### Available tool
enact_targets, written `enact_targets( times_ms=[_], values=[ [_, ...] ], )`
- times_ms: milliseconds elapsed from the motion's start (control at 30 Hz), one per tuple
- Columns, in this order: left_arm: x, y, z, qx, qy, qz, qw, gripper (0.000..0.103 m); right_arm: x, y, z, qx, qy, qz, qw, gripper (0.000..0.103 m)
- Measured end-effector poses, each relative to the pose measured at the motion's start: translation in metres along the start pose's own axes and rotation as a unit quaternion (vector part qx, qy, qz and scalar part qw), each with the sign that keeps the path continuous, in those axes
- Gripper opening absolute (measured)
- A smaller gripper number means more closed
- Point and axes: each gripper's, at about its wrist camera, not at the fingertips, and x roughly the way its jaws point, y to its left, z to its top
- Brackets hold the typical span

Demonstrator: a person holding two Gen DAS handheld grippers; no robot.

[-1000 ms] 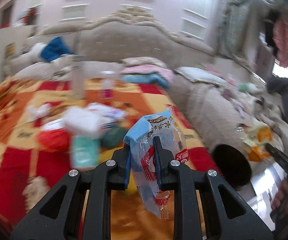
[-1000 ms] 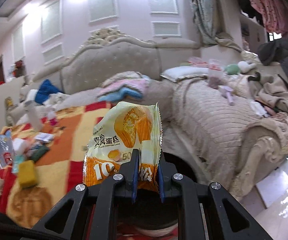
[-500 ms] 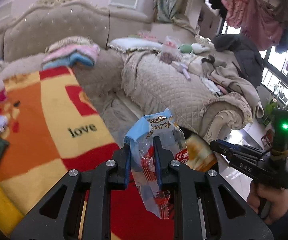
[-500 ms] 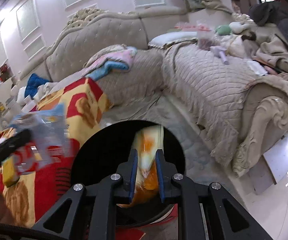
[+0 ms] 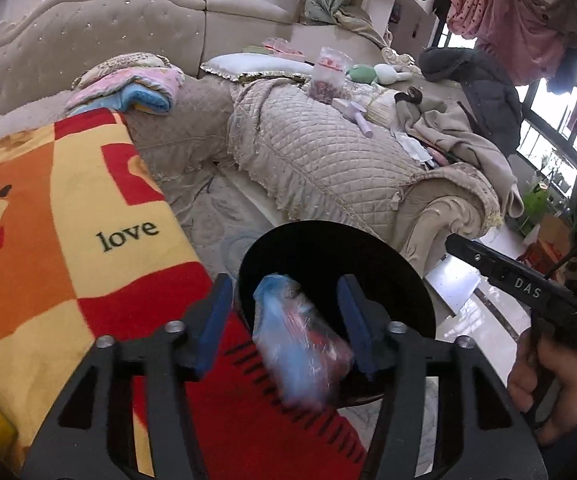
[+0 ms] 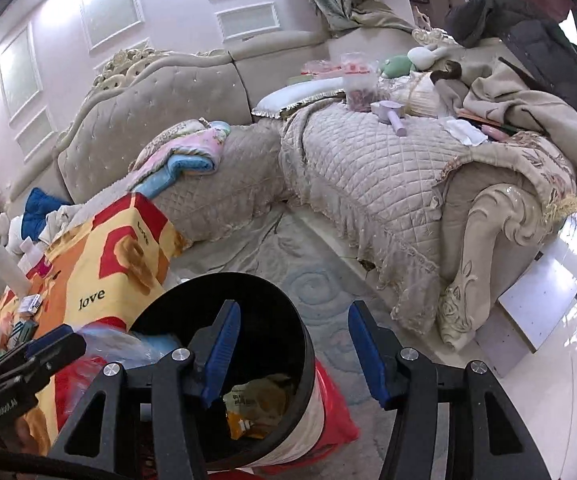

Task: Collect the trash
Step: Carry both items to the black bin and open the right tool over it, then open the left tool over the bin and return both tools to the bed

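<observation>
Both grippers' jaws are opening: left gripper [image 5: 284,322] with one blurry blue-and-clear plastic snack bag [image 5: 300,348] loose between them over the round black trash bin [image 6: 288,320]; right gripper [image 6: 294,354] empty above one yellow-orange wrapper [image 6: 256,408] inside.

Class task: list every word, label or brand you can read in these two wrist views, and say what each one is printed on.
"love": on the patterned blanket, readable in both views.
"DAS": on the right gripper, seen from the left wrist.
"GenRobot.AI": on the left gripper, seen from the right wrist.
Print on the yellow wrapper in the black bin: too small to read.
Print on the blue-and-red bag: blurred.
</observation>
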Motion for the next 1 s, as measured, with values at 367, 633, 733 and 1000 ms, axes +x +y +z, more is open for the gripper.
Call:
enact_targets(
  times_ms=[367,633,733,1000],
  values=[
    [-0.081,0.052,-0.015,-0.040,-0.053,0.075,0.9949,0.055,-0.023,0.054,0.001,-0.018,-0.053,0.069,0.996,0.054],
    [-0.191,0.154,-0.039,-0.102,-0.068,0.164,0.9787,0.055,-0.036,0.154,-0.021,-0.075,-0.072,0.150,0.983,0.056],
    [-0.236,0.203,-0.068,-0.115,-0.056,0.215,0.9682,0.055,-0.041,0.193,-0.038,-0.104,-0.065,0.194,0.973,0.058],
    [-0.288,0.271,-0.169,-0.165,-0.004,0.258,0.9519,0.055,-0.040,0.286,-0.090,-0.215,-0.030,0.279,0.935,0.069]
  ],
)
